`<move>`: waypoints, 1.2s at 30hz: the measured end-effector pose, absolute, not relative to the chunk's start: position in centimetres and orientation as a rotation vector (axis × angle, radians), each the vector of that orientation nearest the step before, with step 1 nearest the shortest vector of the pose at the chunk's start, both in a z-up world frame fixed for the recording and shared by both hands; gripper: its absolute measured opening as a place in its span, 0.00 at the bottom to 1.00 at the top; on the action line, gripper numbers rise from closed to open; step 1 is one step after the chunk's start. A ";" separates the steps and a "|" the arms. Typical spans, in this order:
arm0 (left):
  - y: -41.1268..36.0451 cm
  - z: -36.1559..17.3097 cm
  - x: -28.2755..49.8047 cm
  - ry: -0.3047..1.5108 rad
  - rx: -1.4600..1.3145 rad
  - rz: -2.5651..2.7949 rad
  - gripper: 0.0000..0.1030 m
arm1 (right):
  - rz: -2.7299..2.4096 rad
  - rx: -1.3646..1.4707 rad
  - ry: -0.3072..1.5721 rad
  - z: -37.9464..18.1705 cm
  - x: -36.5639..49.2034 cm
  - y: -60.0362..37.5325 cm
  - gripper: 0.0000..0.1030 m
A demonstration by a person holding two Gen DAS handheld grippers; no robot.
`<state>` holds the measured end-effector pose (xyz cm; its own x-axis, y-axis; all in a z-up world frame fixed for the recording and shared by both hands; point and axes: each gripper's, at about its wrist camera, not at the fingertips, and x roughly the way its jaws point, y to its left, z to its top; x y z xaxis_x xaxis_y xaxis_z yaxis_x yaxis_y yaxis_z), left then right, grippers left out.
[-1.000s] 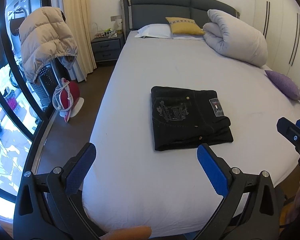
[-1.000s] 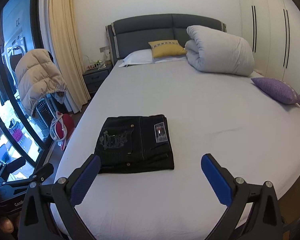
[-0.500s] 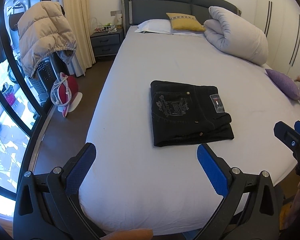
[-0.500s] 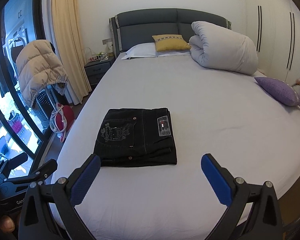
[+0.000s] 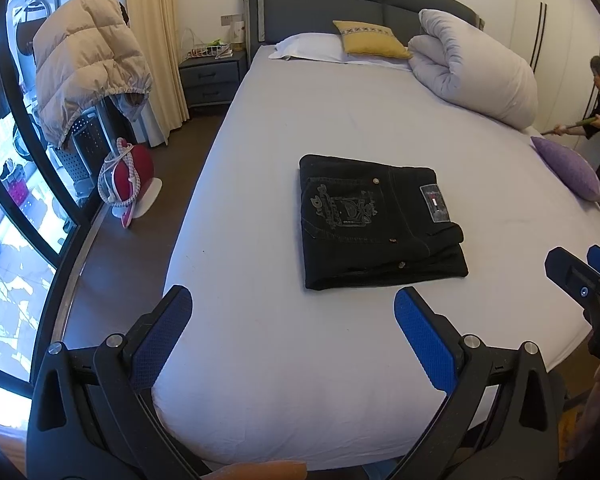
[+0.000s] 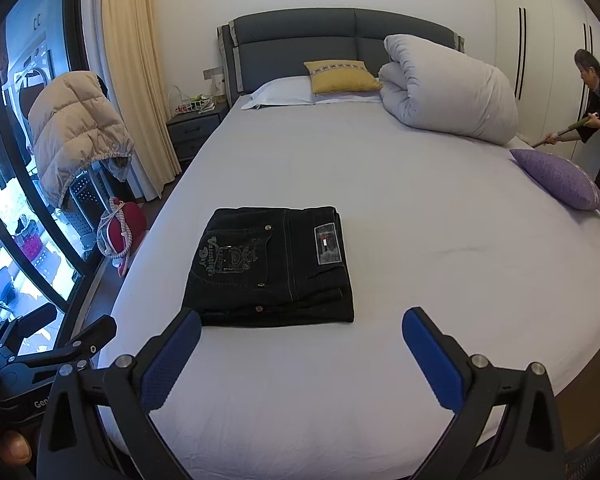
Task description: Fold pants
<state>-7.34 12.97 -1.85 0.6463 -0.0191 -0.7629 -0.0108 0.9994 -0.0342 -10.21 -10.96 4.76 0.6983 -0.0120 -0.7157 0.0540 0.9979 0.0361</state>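
Pants folded, both tools empty and clear of the cloth: fold looks finished.

Black pants [image 5: 380, 228] lie as a compact rectangle on the bed [image 5: 284, 128], near its foot, back pocket and label patch up. Left tool [image 5: 292, 316] hovers above the near edge, jaws spread wide, nothing held; right tool [image 6: 300, 336] likewise wide and empty, just short of the bundle. Layers at the near right corner sit slightly stepped. Judged: last step; next move, if any, is squaring that corner or simply backing away.
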 end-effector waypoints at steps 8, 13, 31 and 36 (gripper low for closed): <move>12.9 -1.9 -7.3 0.868 -0.035 -0.007 1.00 | -0.036 0.058 0.805 4.6 -10.2 -11.0 1.00; 12.8 -2.0 -7.3 0.867 -0.034 -0.011 1.00 | -0.038 0.060 0.809 4.6 -10.1 -11.0 1.00; 12.4 -2.2 -7.0 0.873 -0.035 -0.022 1.00 | -0.039 0.063 0.817 4.1 -10.2 -11.2 1.00; 12.3 -2.2 -7.0 0.876 -0.037 -0.023 1.00 | -0.038 0.063 0.821 3.8 -10.2 -11.3 1.00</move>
<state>-6.99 12.32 -2.23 0.6401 -0.0352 -0.7675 0.0050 0.9991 -0.0417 -10.21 -11.30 3.80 0.6808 -0.0096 -0.7324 0.0586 0.9974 0.0414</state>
